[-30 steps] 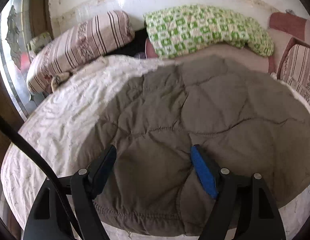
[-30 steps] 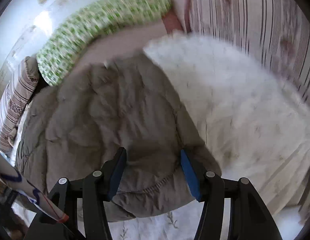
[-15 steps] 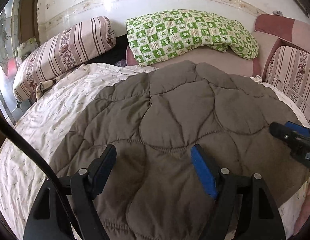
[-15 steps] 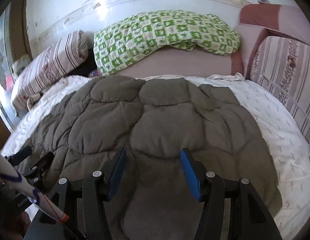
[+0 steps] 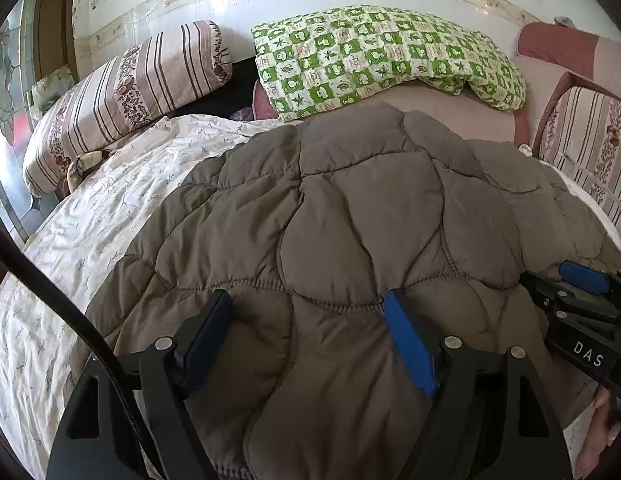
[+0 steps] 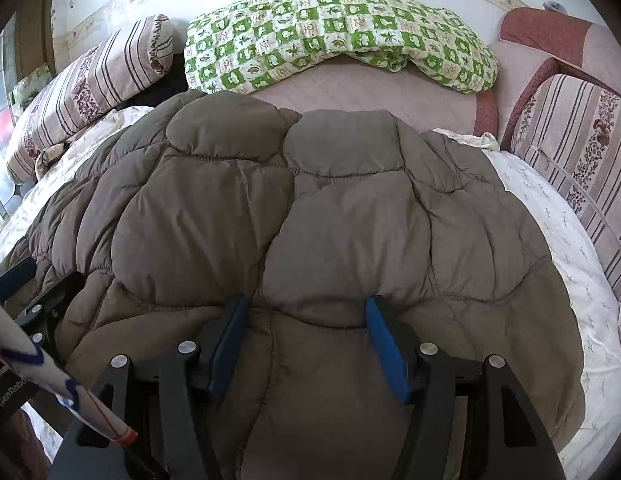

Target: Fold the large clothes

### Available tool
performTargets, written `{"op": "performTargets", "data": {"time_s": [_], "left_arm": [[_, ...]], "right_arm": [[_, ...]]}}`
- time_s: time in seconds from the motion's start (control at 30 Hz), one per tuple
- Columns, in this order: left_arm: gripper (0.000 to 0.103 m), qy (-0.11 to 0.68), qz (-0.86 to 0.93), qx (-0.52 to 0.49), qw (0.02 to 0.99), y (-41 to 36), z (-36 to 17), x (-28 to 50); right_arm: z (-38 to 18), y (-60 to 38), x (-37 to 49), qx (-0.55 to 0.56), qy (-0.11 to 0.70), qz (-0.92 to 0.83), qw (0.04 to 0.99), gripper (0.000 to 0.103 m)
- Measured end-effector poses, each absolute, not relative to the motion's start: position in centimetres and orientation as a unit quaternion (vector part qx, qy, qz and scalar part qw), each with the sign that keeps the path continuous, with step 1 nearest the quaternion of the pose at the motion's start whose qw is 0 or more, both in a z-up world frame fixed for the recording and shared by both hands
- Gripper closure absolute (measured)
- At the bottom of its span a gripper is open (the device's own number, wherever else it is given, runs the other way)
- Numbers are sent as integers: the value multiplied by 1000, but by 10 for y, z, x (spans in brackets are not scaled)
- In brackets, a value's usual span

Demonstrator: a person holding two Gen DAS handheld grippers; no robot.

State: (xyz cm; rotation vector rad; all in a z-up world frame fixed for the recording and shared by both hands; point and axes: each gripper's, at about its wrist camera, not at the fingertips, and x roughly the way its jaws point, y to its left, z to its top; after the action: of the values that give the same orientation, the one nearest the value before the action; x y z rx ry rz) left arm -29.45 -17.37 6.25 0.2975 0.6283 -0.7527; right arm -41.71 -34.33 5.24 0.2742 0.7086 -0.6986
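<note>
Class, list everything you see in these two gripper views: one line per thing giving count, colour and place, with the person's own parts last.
Quilted garment: one, grey-brown, spread on the bed.
Bedsheet: one, cream with small print, under the garment.
Checked pillow: one, green and white, at the far wall.
Striped pillow: one, beige and brown, far left.
Striped cushion: one, beige and brown, right.
Left gripper: one, black with blue pads, open above the garment's near edge.
Right gripper: one, same colours, jaws opening above the garment.
</note>
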Motion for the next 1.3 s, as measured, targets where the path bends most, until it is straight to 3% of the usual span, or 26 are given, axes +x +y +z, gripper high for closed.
{"op": "performTargets", "data": {"time_s": [0.33, 0.63, 0.73, 1.07, 1.3], "left_arm": [[25, 324, -377, 115, 860, -205, 115, -241], [24, 396, -354, 166, 831, -252, 72, -208], [22, 401, -356, 160, 829, -251, 66, -203], [22, 310, -359, 127, 871, -166, 120, -253], [22, 331, -287, 94, 894, -86, 107, -266]], "right_arm": [[113, -368, -413, 174, 275, -322, 889, 37], [73, -396, -319, 161, 398, -284, 857, 34], [60, -402, -313, 167, 406, -282, 853, 33], [111, -368, -432, 196, 305, -301, 882, 32], [92, -360, -541, 235, 289, -398, 838, 32]]}}
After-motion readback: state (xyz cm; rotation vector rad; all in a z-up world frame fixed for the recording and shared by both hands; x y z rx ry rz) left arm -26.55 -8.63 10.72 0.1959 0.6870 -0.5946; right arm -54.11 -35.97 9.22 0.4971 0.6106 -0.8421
